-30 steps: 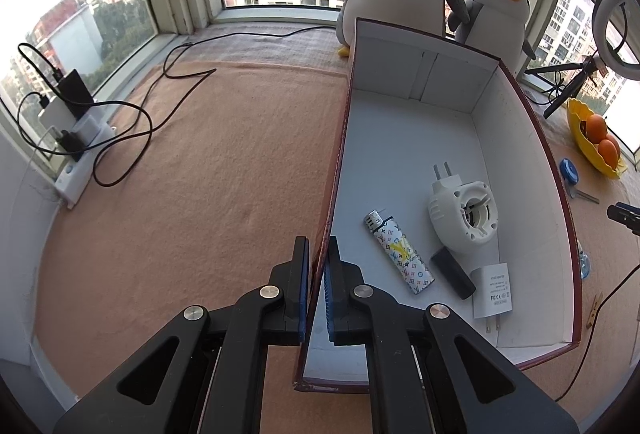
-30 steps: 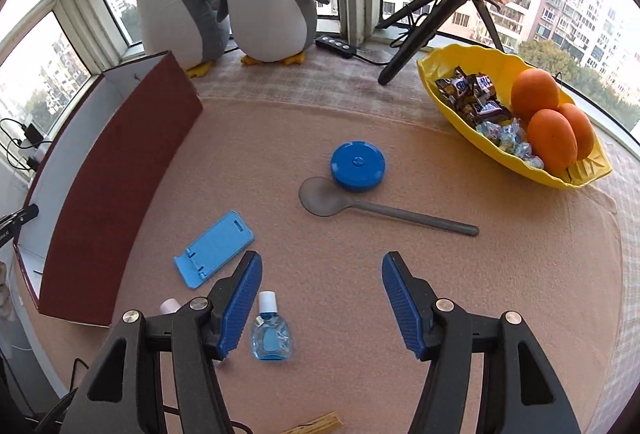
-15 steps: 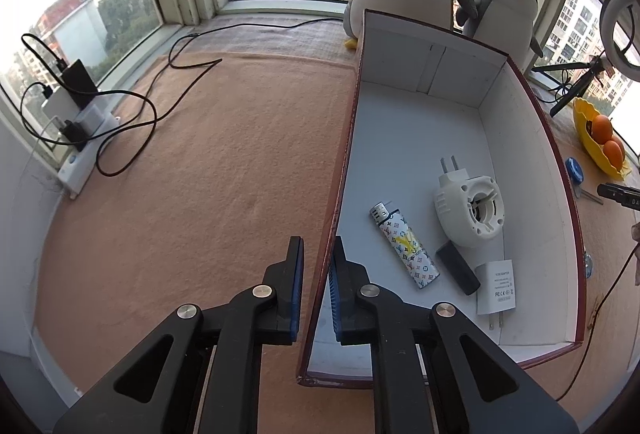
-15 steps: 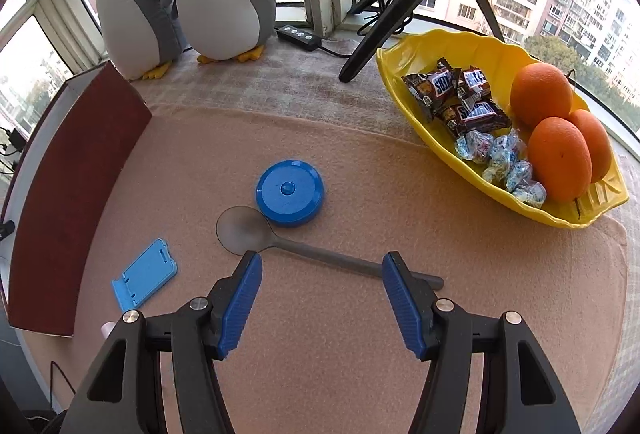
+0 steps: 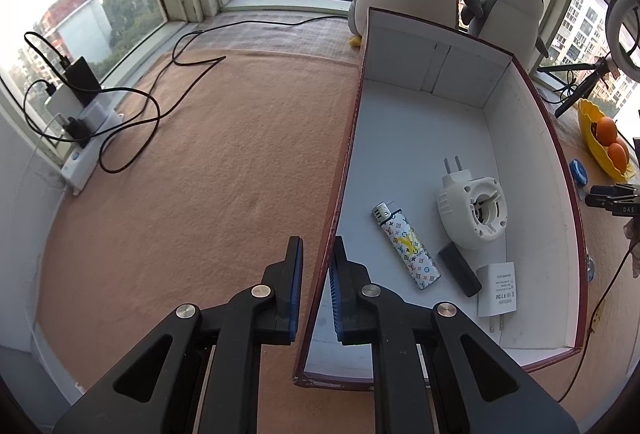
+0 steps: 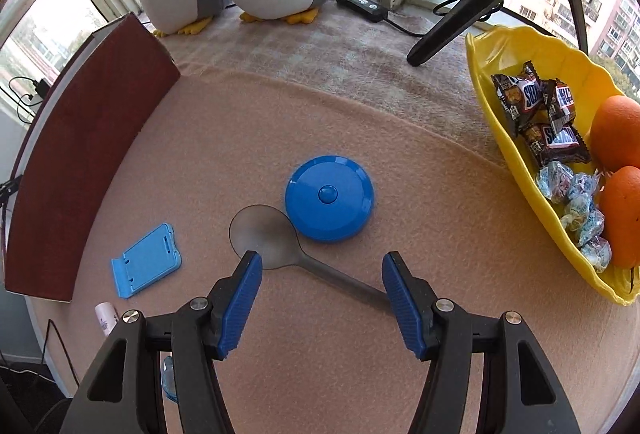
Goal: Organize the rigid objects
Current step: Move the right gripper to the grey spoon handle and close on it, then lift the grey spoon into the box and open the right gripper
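Right wrist view: the right tongs hang half open over the worktop with nothing between the pads, straddling the thin handle of a grey spoon that lies flat on the fuzzy cloth. Its round bowl sits just ahead of the left pad, and touching the bowl's far edge is a blue round case with a button in its middle. Off to the left of these tongs lie a blue phone stand and, nearer, a small white tube; the box's dark red outer wall rises further left. The spoon looks stiff, light and very flat, so it will likely be awkward to lift off the cloth; pinching across the narrow handle near the bowl seems the surest hold, since the pads may slip on smooth metal. The round case looks hard and smooth, best gripped across its sides. In the left wrist view, the left tongs are nearly closed, pinching the box's near side wall, one pad outside and one inside. Inside, right of those tongs, already lie a patterned lighter, a white plug-in device, a small black block and a white charger.
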The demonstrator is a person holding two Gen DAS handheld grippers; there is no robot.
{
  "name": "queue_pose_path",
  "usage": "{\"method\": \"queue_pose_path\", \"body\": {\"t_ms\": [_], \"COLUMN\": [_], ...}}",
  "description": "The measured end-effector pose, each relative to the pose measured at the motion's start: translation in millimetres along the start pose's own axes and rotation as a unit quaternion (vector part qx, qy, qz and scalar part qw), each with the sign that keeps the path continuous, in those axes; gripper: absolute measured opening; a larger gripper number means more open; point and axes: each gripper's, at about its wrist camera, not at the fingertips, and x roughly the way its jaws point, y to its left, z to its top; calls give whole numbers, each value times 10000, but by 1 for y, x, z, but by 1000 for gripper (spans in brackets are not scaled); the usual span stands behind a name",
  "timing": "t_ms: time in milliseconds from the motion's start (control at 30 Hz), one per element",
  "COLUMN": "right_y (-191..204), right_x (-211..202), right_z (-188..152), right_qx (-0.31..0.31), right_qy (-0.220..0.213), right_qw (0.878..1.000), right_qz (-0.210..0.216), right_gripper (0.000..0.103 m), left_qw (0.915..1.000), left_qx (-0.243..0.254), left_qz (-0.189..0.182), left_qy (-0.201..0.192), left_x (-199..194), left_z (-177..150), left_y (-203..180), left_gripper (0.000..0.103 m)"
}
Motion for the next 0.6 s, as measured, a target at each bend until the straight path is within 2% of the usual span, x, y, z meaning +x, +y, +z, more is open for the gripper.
{"method": "queue_pose_path", "body": {"t_ms": [133,233,300,400,600], "right_y": [11,15,15,14,27], "right_x": [4,4,4,4,4], "right_z": [-5,-8,-8,-9,-13], "right_qx": [-410,-521,-526,-492,-573], "right_qy": [243,358,408,471,494], "right_qw": [9987,9975,9970,9966,9945], "right_qz": [-186,-309,-392,-457,-719], "right_gripper": [56,46,34,22,12], "left_qw": [10000,10000,10000,10000,10000], "left_qx": [-38,-36,-38,-39,-38], "left_qz": [-4,-3,-3,-10,-11], "left_qy": [7,11,10,-1,9], "left_x": [1,1,1,1,2], "left_z": [-1,0,0,0,0], "left_y": [2,2,2,3,2], "left_gripper": [12,12,11,12,11]}}
